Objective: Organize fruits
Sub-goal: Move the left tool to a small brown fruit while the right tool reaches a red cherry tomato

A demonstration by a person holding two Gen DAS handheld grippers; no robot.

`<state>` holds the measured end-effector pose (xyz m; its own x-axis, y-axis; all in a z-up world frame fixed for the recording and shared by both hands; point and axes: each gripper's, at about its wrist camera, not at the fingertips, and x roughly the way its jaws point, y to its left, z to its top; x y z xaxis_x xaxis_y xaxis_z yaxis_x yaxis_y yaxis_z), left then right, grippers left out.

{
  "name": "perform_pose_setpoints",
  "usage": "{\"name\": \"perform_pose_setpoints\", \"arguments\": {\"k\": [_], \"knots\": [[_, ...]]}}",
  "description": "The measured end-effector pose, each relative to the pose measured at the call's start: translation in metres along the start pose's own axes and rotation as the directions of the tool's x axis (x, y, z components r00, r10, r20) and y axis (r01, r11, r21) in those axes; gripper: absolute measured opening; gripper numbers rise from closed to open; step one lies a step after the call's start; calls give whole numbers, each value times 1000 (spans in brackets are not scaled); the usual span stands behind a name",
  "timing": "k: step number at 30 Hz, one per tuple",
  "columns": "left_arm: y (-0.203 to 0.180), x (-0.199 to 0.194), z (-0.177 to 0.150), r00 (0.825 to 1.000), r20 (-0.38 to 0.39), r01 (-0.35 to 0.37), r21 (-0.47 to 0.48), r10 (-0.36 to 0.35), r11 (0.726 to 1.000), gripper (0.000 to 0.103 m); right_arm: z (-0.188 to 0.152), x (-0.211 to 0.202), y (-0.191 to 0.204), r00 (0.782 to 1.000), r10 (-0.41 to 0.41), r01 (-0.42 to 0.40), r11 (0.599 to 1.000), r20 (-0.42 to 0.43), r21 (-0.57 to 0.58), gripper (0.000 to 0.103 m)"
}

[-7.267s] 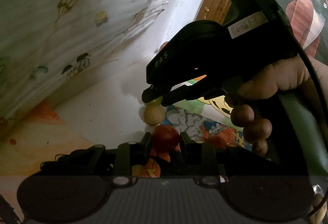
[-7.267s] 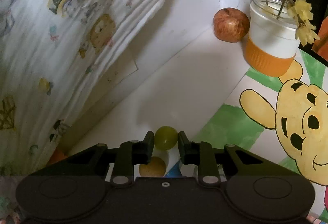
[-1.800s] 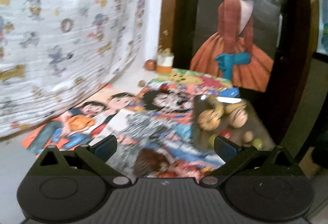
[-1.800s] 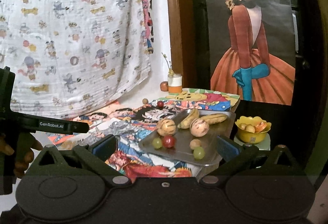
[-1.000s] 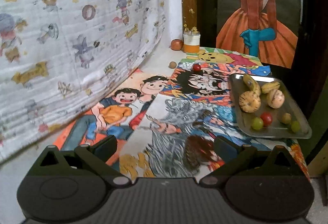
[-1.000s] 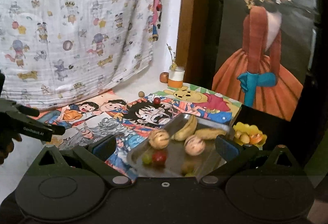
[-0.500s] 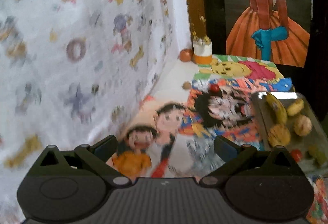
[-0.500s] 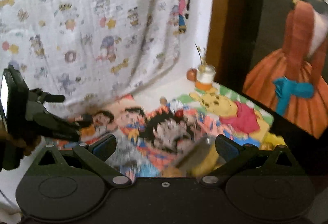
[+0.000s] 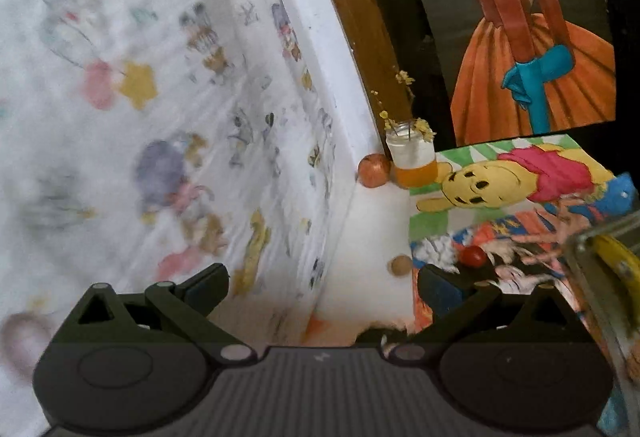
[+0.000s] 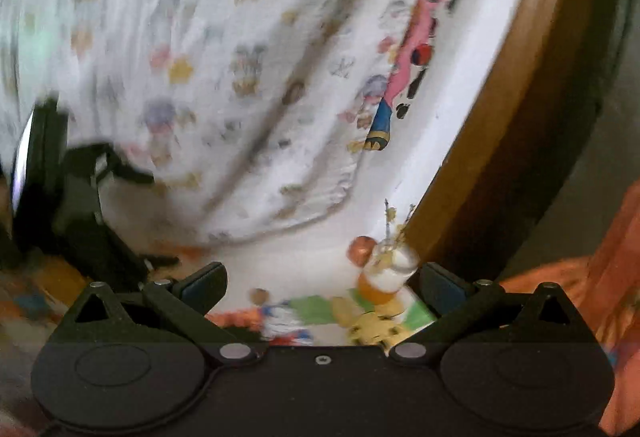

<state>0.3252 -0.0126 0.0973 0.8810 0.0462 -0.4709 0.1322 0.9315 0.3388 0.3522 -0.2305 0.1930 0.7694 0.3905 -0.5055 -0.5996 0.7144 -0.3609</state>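
Left tool (image 9: 322,287): fingers spread wide, nothing between them, held above the surface and aimed toward the far corner.
Right tool (image 10: 322,287): also spread wide and empty; its view is badly blurred, pointing mostly at the hanging cloth (image 10: 224,69).
Nearest fruit: a small tan round fruit (image 9: 401,265) lies on the bare white surface (image 9: 372,237), just ahead of the left tool; a small red fruit (image 9: 472,256) sits near it on the cartoon posters (image 9: 516,189).
Farther fruit: a reddish apple (image 9: 373,170) rests in the corner, touching or just beside the jar (image 9: 412,157) of yellow sprigs.
Tray: a metal tray (image 9: 588,237) at the right edge, with a banana (image 9: 618,257) in it.
Step in hand: judged as reaching back for the loose fruits.
Next move: lower the left tool so its fingers straddle the tan fruit, close gently, carry it to the tray.
Caution: round fruit may roll; the jar crowds the apple.
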Motion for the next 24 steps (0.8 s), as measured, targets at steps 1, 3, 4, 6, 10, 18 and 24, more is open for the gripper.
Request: {"name": "perform_pose_setpoints", "arguments": {"k": [1,3,4,6,10,18,24], "knots": [[1,14,-1,1000,-3,12,-14,-12,1000,103,-6,11,-1,1000,3,-3,1000,-7,-22,102],[4,38,-5,999,-8,31,-35,-31,999,103,-20,35,-4,999,21,-22,1000,-31,-17,102],[5,50,-8,999,-4,42,-42,-42,998,103,-28,47,-5,998,36,-36,999,-50,-2,102],[6,70,-14,997,7,73,-52,-72,996,103,-42,68,-2,995,64,-63,998,-78,16,102],[3,105,-24,991,7,136,-80,-136,987,103,-66,105,12,990,86,-87,996,-111,-6,102],[-11,152,-38,976,-13,214,-94,-216,972,103,-101,165,23,962,181,-167,982,-203,86,102],[-20,177,-43,970,-27,239,-104,-243,965,103,-120,191,24,955,198,-170,976,-220,138,97]]}}
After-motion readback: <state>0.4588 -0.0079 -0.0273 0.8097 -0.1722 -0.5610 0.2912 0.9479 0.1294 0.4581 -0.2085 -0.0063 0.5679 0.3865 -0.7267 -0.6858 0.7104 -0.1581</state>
